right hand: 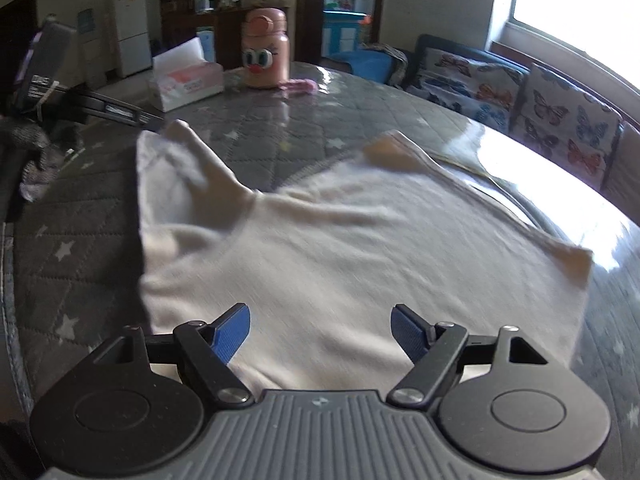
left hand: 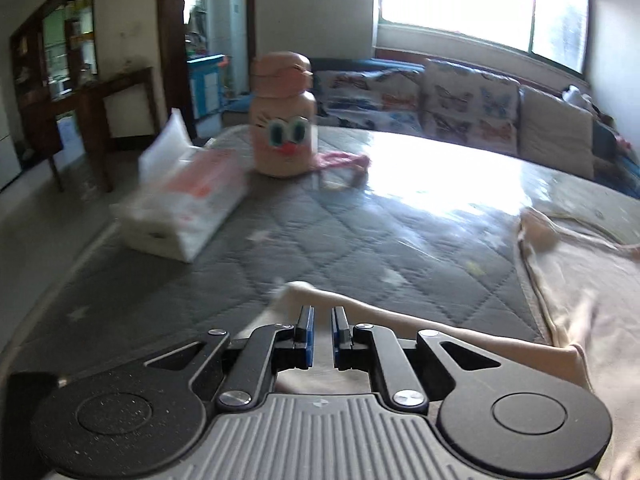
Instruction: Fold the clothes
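A cream garment [right hand: 352, 248] lies spread on the desk [right hand: 80, 208], which is covered by a grey quilted cloth with star marks under a glossy clear sheet. In the right wrist view its broad body fills the near middle, and its long axis runs from the near edge away toward the far side of the desk. One sleeve [right hand: 180, 160] is raised at the far left; a second corner [right hand: 400, 148] points away at the far middle, with a tan inner patch showing.

The left gripper [left hand: 322, 320] has its jaws nearly together — only a narrow gap — with a fold of the cream garment [left hand: 360, 312] between the blue pads; in the right wrist view the raised sleeve tip sits at this gripper's end.

The right gripper [right hand: 320, 332] hovers over the near part of the garment, jaws spread wide, holding nothing.

At the far side stand a peach bottle with a cartoon face [right hand: 266, 56] and a tissue box [right hand: 188, 80] — well apart from the garment.
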Demonstrator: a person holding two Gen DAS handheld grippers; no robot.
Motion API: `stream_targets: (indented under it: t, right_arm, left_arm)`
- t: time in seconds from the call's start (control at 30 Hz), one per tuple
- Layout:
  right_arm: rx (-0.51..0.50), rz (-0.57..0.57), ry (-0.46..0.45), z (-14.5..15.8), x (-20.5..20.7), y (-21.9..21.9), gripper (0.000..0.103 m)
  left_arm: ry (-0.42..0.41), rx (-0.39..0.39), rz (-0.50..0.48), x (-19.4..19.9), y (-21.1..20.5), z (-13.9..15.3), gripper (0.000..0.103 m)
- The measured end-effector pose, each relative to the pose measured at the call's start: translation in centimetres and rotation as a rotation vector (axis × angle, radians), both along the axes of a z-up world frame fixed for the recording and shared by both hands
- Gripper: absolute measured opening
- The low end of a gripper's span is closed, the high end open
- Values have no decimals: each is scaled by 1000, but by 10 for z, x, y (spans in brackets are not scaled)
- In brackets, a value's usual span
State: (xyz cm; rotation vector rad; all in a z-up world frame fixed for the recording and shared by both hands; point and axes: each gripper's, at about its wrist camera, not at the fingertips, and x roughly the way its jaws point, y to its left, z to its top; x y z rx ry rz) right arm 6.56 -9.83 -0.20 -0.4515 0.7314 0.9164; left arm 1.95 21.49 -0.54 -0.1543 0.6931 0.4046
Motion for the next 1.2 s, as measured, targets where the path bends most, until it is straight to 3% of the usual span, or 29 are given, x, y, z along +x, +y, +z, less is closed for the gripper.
stream_targets:
  t: [0.13, 0.4, 0.7, 1.0, 1.2]
  right_arm:
    - [9, 36, -12, 0, 1, 23, 79]
    - [4, 102, 7, -13, -4, 65, 79]
    - [-15, 247, -71, -12, -46, 75, 79]
    - [-7, 275, -18, -13, -45, 85, 81]
    - [35, 282, 7, 1, -52, 62, 80]
  left_arm:
    - [33, -2, -30, 14, -3, -12, 10]
    - [48, 71, -13, 19, 2, -16, 12]
    - [58, 166, -29, 36, 6, -20, 12]
    - [62, 173, -33, 40, 8, -20, 12]
    - [69, 175, -36, 38, 4, -16, 16]
